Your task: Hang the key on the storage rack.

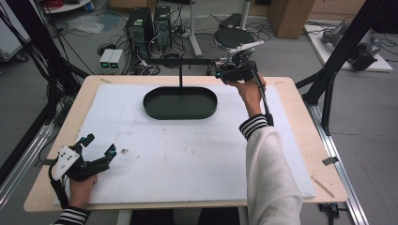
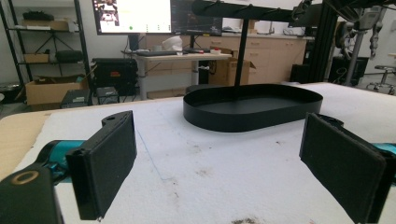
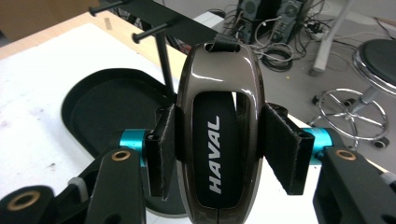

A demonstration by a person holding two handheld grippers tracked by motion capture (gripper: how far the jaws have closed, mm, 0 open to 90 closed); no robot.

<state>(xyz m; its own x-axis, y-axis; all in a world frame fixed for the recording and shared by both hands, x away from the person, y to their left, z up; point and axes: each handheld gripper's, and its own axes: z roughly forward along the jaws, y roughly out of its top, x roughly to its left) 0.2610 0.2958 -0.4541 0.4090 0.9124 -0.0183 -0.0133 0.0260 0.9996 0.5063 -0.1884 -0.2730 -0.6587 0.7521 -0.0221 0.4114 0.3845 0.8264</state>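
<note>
Key fob [image 3: 218, 135] clamped between right gripper [image 3: 219, 149] pads, held upright above far right edge of tray [image 3: 107, 100], near hook rack [image 3: 154, 32]. Left gripper [image 2: 219, 168] jaws spread wide, nothing between, rested low over white mat [image 2: 210, 158]. Step judged: fob's strap loop [image 3: 223, 45] to be hung on peg. Loop to be lined up squarely with peg tip; grip to be kept firm until strap is carried.
</note>
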